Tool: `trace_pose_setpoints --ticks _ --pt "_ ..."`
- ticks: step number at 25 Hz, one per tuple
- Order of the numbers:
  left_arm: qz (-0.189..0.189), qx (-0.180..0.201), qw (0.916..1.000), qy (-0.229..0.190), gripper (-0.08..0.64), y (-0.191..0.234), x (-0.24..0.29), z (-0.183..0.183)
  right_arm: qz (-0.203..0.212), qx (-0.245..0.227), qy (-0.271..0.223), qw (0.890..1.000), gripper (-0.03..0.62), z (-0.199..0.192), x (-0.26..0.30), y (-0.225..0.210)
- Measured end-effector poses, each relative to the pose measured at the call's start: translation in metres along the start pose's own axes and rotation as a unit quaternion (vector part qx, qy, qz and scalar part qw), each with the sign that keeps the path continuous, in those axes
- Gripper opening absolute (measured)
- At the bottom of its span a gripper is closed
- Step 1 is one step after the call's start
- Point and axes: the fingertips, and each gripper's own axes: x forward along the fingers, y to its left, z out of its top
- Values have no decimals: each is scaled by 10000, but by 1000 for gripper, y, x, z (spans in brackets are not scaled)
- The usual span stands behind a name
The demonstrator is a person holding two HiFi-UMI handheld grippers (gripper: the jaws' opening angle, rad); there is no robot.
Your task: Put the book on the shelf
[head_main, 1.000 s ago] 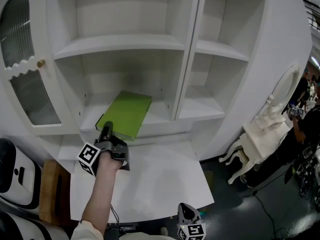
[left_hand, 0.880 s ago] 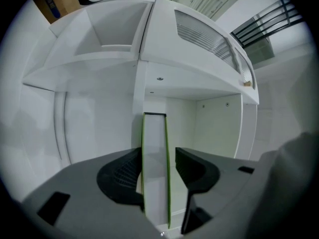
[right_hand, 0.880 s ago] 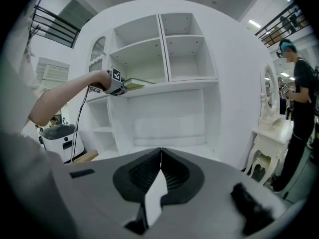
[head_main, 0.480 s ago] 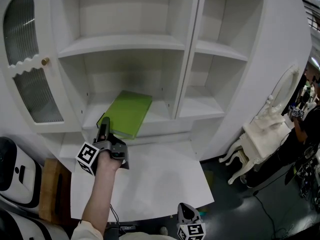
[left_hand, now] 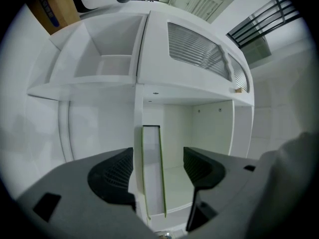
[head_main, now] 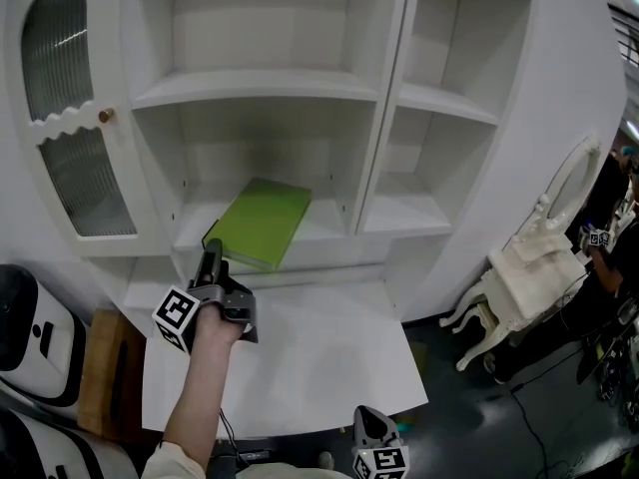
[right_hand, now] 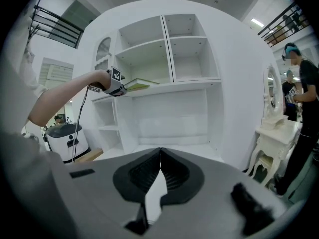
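One shelved book point(head_main: 262, 223) lies inside the opening left hand-held gripper point(head_main: 212, 255); right hand-held gripper point(right_hand: 160, 161) closed.

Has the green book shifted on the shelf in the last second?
No. The green book keeps the same gap to the shelf's upright divider; only the camera view drifted.

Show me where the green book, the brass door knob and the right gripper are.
green book point(head_main: 262, 223), head view, middle of its cover.
brass door knob point(head_main: 105, 116), head view, on the knob's round head.
right gripper point(right_hand: 160, 159), right gripper view, where its shut jaws meet.
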Motion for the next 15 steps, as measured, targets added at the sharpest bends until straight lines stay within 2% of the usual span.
trace_pose_setpoints --ticks 6,15 --pt "32 -21 9999 98 297 2 -16 -5 35 -30 -10 10000 12 -2 -6 4" --pt "-26 57 9998 192 195 -2 -36 -13 136 -85 12 9999 14 -6 -16 11"
